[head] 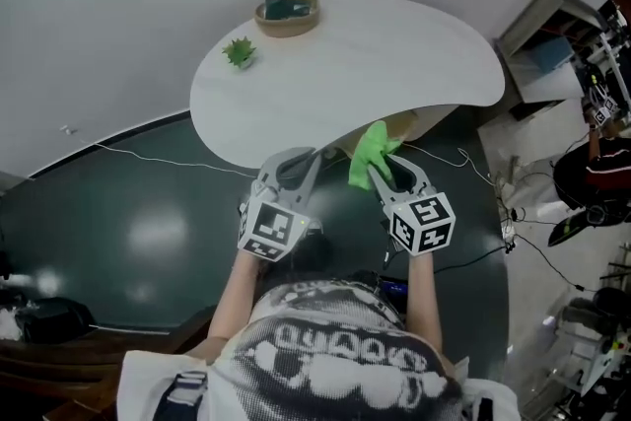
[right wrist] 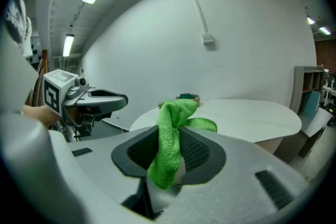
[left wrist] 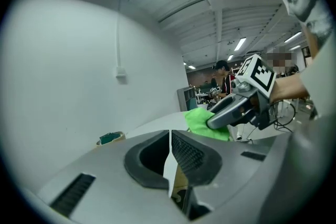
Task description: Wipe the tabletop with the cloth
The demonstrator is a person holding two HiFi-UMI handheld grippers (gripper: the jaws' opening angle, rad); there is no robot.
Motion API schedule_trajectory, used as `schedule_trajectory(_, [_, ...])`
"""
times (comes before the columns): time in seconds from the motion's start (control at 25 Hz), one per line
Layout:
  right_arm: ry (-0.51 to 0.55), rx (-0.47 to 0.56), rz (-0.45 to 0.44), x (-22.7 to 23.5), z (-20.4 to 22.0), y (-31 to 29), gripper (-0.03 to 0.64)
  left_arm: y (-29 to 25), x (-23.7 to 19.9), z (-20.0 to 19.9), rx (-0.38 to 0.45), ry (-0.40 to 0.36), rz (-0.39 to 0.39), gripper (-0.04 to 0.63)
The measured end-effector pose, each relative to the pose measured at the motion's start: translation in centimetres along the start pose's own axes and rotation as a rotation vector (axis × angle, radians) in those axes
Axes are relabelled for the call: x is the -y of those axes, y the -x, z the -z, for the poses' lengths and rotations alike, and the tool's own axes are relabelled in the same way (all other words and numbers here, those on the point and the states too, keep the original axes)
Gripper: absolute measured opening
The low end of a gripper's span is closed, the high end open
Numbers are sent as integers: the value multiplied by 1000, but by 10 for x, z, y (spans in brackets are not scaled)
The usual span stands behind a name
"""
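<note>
Beside the tabletop [head: 394,54] edge — right tool [head: 387,175] grips the cloth [head: 369,151] (green, bunched).

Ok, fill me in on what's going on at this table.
A person stands at the near edge of a white table with tongs in each hand. The right tongs are clamped on a green cloth, held up by that edge. The left tongs are shut with nothing in them, just beside. A bowl and a small plant sit on the far side. The cloth looks bunched and not yet on the tabletop.
</note>
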State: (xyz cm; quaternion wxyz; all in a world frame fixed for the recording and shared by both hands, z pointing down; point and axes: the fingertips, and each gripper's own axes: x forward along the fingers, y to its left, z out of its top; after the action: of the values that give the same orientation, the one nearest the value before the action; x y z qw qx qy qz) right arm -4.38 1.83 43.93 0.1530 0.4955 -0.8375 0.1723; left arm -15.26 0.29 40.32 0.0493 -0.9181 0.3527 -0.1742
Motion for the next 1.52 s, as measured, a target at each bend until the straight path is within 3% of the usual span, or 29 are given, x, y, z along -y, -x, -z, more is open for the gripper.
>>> schedule_trajectory(0.24, [-9, -12, 3, 7, -7, -29, 120, -22, -26, 3, 6, 2, 20, 12])
schedule_trajectory(0.84, [-33, -58, -9, 17, 5, -49, 120, -35, -31, 20, -10, 49, 28, 12])
schedule_trajectory(1.12, [-18, -75, -84, 38, -4, -97, 120, -62, -61, 28, -29, 67, -37, 12])
schedule_trajectory(1.52, [41, -101, -205, 121, -56, -195, 120, -157, -125, 15, -53, 103, -136, 12])
